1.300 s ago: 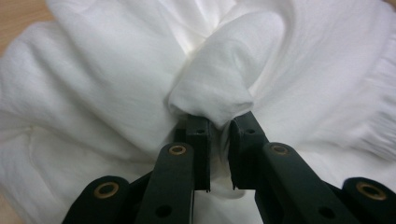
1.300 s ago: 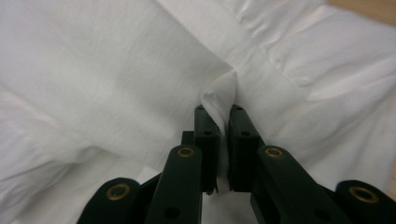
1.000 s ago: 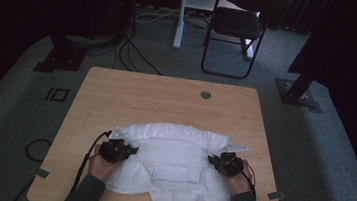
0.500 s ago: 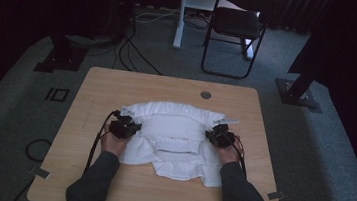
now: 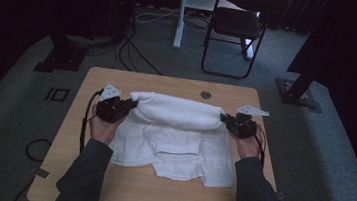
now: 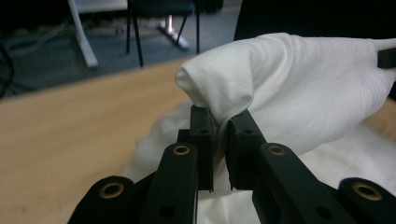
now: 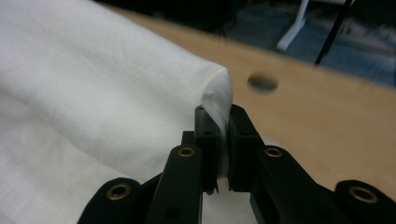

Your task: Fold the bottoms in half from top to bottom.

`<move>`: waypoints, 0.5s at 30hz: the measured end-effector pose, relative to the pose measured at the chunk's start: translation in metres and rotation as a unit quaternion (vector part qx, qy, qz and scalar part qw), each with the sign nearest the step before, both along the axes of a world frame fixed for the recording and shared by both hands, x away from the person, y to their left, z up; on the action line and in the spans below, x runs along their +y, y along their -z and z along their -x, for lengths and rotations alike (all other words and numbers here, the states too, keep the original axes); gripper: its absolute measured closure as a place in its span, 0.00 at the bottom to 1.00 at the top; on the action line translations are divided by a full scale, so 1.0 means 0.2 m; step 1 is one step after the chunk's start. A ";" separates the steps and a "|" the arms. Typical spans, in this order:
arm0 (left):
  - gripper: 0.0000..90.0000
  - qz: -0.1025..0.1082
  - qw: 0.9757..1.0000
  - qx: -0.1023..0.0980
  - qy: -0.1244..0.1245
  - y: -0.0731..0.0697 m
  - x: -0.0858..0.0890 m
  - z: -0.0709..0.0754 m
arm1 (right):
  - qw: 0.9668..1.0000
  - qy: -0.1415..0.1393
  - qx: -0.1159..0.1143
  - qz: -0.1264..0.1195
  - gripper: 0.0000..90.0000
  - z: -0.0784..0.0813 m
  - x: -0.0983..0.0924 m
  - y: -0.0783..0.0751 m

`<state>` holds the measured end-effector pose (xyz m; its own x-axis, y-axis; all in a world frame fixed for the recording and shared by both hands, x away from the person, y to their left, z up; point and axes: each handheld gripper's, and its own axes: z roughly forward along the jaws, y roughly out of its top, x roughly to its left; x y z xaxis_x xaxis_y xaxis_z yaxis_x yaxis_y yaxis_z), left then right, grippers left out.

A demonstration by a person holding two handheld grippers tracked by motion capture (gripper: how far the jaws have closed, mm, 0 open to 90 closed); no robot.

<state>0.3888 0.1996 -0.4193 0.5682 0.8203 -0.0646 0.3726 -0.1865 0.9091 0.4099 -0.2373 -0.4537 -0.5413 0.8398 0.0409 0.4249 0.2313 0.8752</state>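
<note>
At the desk's middle: two tongs, one white garment, one desk, one chair beyond.
Left tongs (image 5: 129, 106): clenched on a bunched corner of the white garment (image 5: 173, 130); in the left gripper view the cloth bulges in a rounded fold just above the two black jaws.
Right tongs (image 5: 224, 119): clenched on the opposite corner, a thin pinch of cloth squeezed between the jaws in the right gripper view.
Garment count: one piece, held at two points.
Garment place: upper edge lifted off the desk and stretched between the tongs as a rolled ridge; lower part lies flat on the desk toward the person.
Garment look: plain white, soft, finely woven, lightly creased; a ribbed band shows near the middle of the flat part.
Tongs build: matt black, flat bars with brass-ringed holes; a grey three-cornered plate on each.
Desk (image 5: 118, 79): pale wood, rectangular, rounded corners, one round dark hole (image 5: 206, 94) near the far edge.
Hands: two, in dark sleeves.
Beyond: one dark chair (image 5: 237, 24) on grey carpet.
</note>
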 end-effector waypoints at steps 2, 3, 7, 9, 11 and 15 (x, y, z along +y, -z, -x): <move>0.92 0.011 1.000 -0.004 0.005 -0.02 0.01 0.01 | 1.000 0.004 -0.015 -0.010 0.94 0.02 -0.01 -0.04; 0.92 0.027 1.000 -0.004 0.013 -0.04 0.02 0.04 | 0.999 0.006 -0.037 -0.032 0.94 0.06 -0.04 -0.11; 0.91 0.037 0.999 0.021 0.033 0.02 0.06 0.12 | 0.999 -0.014 -0.037 -0.007 0.94 0.15 -0.03 -0.09; 0.91 0.038 0.998 0.031 0.037 0.06 0.07 0.14 | 0.999 -0.019 -0.032 -0.006 0.94 0.17 -0.03 -0.07; 0.90 0.047 0.997 0.049 0.046 0.13 0.09 0.19 | 0.999 -0.028 -0.020 -0.008 0.94 0.22 -0.04 -0.01; 0.82 0.064 0.993 0.078 0.060 0.26 0.15 0.30 | 0.998 -0.059 0.019 -0.001 0.87 0.32 -0.04 0.13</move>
